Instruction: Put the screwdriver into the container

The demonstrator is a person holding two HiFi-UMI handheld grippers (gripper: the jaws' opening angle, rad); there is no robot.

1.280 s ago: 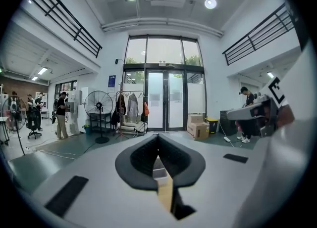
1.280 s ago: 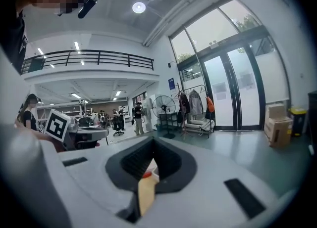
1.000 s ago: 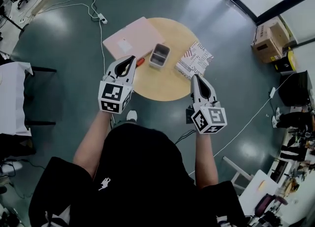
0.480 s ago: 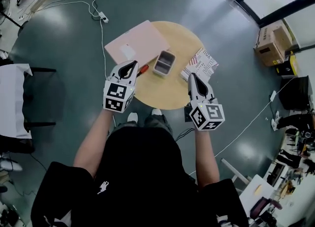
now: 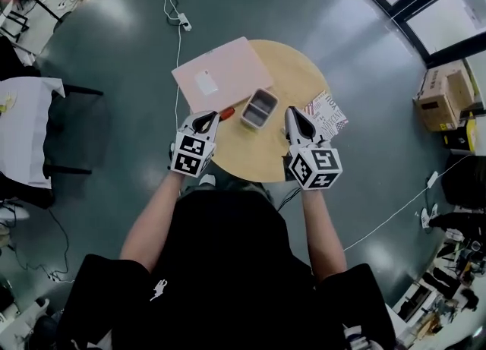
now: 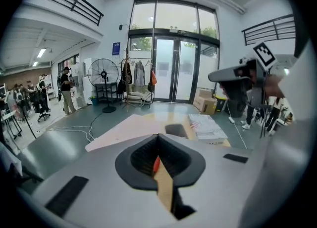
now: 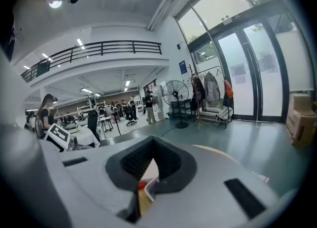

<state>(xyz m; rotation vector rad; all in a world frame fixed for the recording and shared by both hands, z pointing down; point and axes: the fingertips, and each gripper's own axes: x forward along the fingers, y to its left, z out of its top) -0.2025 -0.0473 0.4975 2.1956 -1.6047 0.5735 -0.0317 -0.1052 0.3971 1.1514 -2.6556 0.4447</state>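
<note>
A screwdriver with a red handle [image 5: 225, 113] lies on the round wooden table [image 5: 262, 151], between a pink board and the grey container [image 5: 260, 108]. My left gripper [image 5: 206, 118] is shut and empty, its tips just left of the handle. In the left gripper view the red handle [image 6: 156, 163] shows through the gap below the shut gripper [image 6: 158, 136], with the container [image 6: 176, 130] beyond. My right gripper [image 5: 293, 113] hovers shut and empty just right of the container. The right gripper view shows its shut tips [image 7: 152, 141] and a red bit [image 7: 142, 185] beneath.
A pink board [image 5: 220, 74] overhangs the table's far left. A patterned booklet [image 5: 328, 110] lies at its right edge. Cables and a power strip [image 5: 182, 20] run over the grey floor. A white-covered table [image 5: 26, 132] stands at the left, cardboard boxes [image 5: 440, 94] at the right.
My right gripper has come in from the table's front right edge to beside the container. The left gripper stays by the red handle. The view has shifted.
</note>
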